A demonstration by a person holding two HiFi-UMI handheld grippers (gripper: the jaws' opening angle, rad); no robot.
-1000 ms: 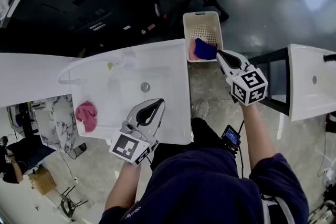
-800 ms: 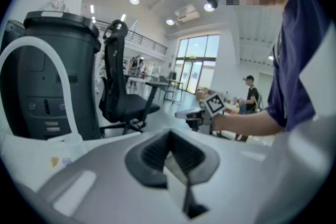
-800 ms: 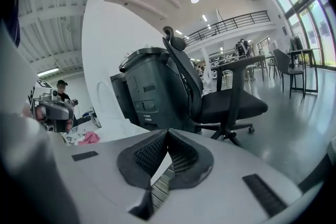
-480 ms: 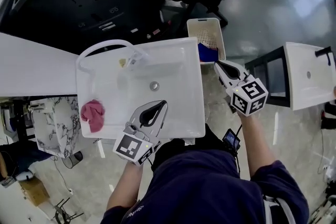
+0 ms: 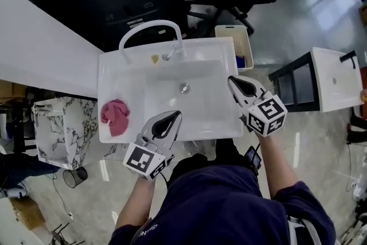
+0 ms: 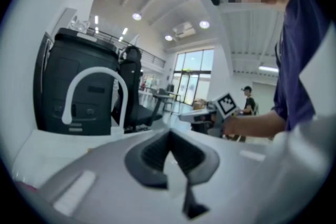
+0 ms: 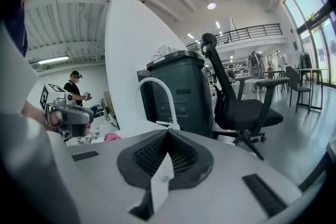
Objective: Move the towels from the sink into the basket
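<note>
- A crumpled pink cloth towel [image 5: 114, 117] lies on the flat left part of the white sink [image 5: 203, 115], beside the bowl. It is the only towel I can see at the sink, so it looks like the next one to move. It is a bit longer from the back of the sink to the front than it is from side to side.
- The left tongs [image 5: 166, 123] hang over the front edge of the sink, near the middle. They are closed, with nothing between them. They point toward the back of the sink, so the pink towel is off to their left side, not in front of them.
- I think the left tongs should do the next grab, because they are much nearer to the towel. They would need to swing to the left, open, and come down across the short way of the towel.
- A white curved tap [image 5: 150, 31] stands at the back of the sink, well away from the towel, so it should not get in the way.
- The right tongs [image 5: 241, 86] are over the right side of the sink, close to its right edge. They are closed too, and they hold nothing. The whole bowl of the sink lies between them and the pink towel.
- A cream plastic basket [image 5: 229, 34] with little holes stands just behind the back right corner of the sink. A blue towel [image 5: 241, 60] is already inside it. The pink towel must cross the whole sink to get there.
</note>
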